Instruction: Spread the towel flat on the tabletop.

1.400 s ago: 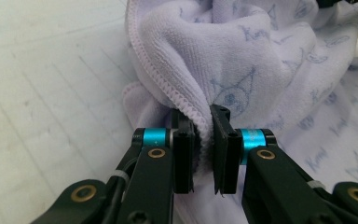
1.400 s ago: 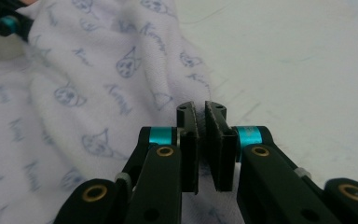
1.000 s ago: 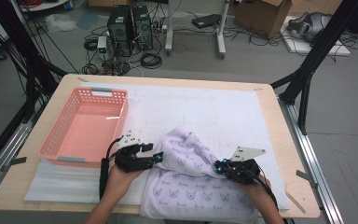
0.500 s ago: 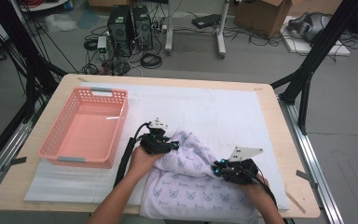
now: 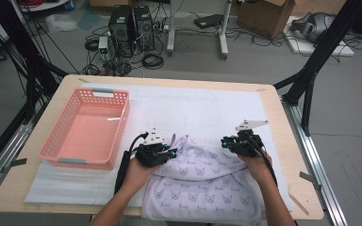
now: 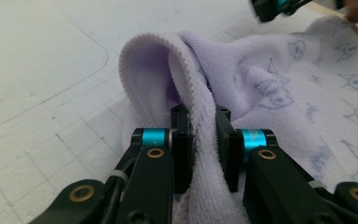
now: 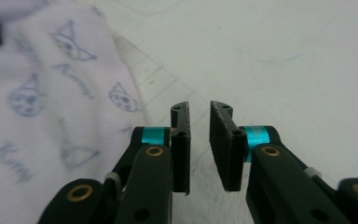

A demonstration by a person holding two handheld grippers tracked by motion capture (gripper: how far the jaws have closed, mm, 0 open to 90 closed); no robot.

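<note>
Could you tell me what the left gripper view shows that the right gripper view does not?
Left gripper view: a folded edge of the lilac towel pinched between the left tongs, whose jaws have just been closing, and the other gripper's black and blue tip at the top edge.

Right gripper view: the right tongs with a narrow gap, nothing between the jaws, and the towel lying to their left.

Both: the printed lilac towel on the white table mat.
</note>
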